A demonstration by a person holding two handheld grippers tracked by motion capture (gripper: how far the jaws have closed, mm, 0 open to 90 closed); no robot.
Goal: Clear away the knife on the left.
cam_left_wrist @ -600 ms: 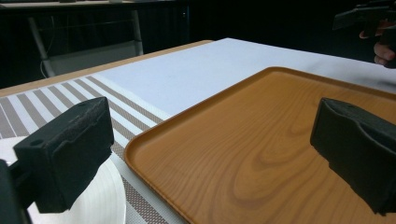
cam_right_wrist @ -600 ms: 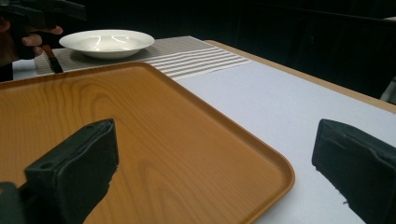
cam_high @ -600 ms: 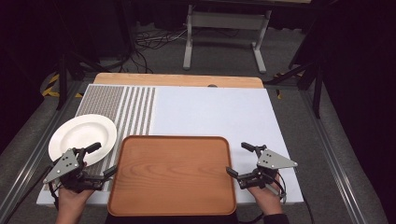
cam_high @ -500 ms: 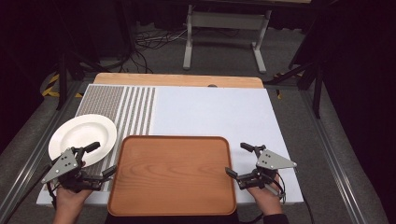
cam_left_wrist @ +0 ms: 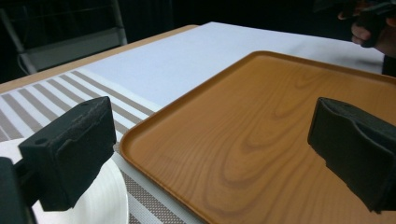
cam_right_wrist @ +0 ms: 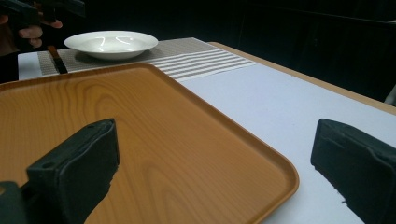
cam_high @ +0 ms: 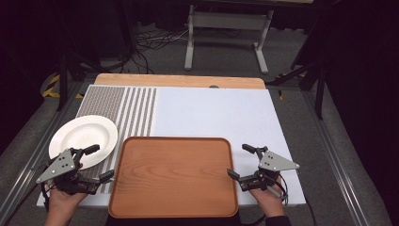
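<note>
A wooden tray (cam_high: 174, 176) is seen at the table's near edge, on a white mat (cam_high: 211, 113). The left gripper (cam_high: 96, 163) is held at the tray's 9 o'clock side, jaws spread, beside a white plate (cam_high: 80, 136). The right gripper (cam_high: 241, 162) is held at 3 o'clock, jaws likewise spread, nothing between them.

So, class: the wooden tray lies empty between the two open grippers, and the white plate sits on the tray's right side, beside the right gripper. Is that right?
Not quite. The white plate sits on the left, on the striped mat beside the left gripper, as the high view shows. The rest holds: the wooden tray lies empty between the two open grippers, the right gripper at its other side.
</note>
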